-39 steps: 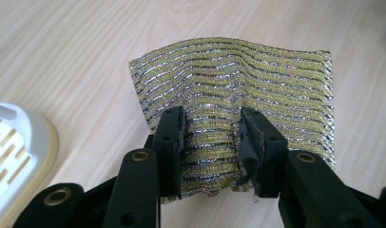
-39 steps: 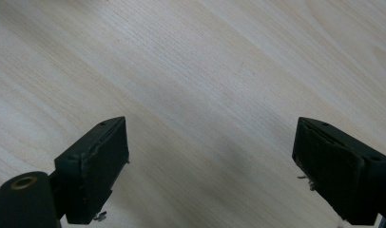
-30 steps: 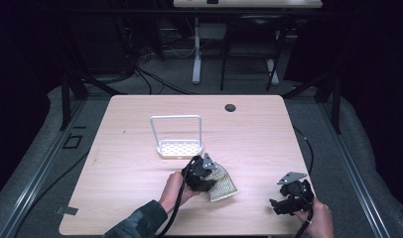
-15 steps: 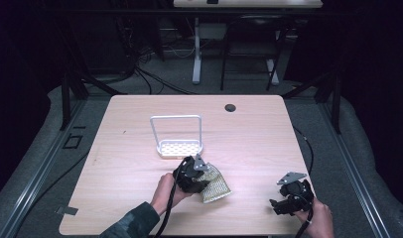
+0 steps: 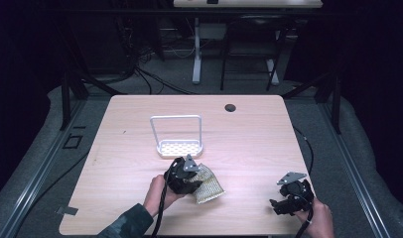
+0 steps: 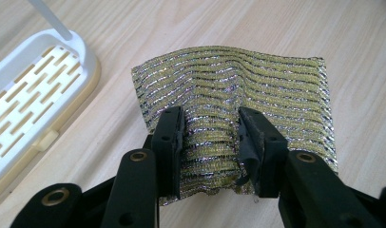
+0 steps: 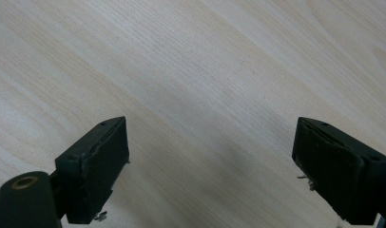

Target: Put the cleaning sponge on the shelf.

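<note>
A gold and silver striped mesh scrubbing pad [image 5: 211, 188] lies near the table's front, just below a white slotted rack [image 5: 179, 147] with a tall wire handle. My left gripper [image 5: 193, 181] is shut on the pad's near edge. In the left gripper view the jaws pinch the bunched mesh [image 6: 257, 90] between them, gripper [image 6: 211, 137], and the rack [image 6: 34, 99] lies to the left. My right gripper [image 5: 281, 206] rests at the front right, open over bare wood. In the right gripper view the gripper [image 7: 219, 156] has its jaws wide apart with nothing between them.
The light wooden table [image 5: 249, 144] has a dark round cable hole [image 5: 231, 107] near its far edge. Dark floor, cables and the legs of another desk [image 5: 196, 59] lie beyond it.
My left gripper has moved left with the mesh pad in its jaws, dragging it a little along the table. The right gripper has stayed still.
</note>
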Tool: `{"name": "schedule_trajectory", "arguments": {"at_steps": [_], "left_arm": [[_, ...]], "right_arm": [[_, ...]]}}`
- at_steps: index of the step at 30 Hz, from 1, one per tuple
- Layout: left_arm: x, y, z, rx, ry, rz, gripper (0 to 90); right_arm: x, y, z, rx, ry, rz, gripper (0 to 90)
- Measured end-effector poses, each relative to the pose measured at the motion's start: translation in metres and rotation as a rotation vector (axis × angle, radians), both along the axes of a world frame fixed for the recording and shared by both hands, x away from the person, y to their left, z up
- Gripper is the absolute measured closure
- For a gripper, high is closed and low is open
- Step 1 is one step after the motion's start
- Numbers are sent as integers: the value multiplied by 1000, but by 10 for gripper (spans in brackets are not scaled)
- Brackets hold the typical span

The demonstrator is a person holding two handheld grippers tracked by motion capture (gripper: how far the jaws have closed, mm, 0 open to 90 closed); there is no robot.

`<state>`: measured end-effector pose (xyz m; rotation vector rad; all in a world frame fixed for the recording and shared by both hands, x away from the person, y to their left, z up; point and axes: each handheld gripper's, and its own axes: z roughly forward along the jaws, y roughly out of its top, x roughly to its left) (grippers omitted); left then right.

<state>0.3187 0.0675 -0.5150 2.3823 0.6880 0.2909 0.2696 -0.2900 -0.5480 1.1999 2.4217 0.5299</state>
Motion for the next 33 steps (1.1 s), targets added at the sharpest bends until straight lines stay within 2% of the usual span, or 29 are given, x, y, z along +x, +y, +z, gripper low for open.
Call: {"name": "schedule_trajectory", "arguments": {"at_steps": [7,11,13,20,28,30,33], "left_arm": [[1,12,7,-22,-18,24,615],[0,16,8,-8,-26,28,614],[2,21,11,-5,-51,48,614],[7,30,12,-11,-63,87,615],[11,32,11,-16,-70,105,616],[14,36,11,-22,-73,120,617],[21,44,13,-58,-81,163,616]], "right_arm": [[0,0,0,1,3,1,113],[1,-1,0,0,3,1,114],[0,0,0,3,3,3,114],[1,-1,0,4,3,3,114],[2,0,-1,2,5,-1,115],[1,-1,-1,-1,7,-2,115],[1,-1,-1,4,5,-9,115]]}}
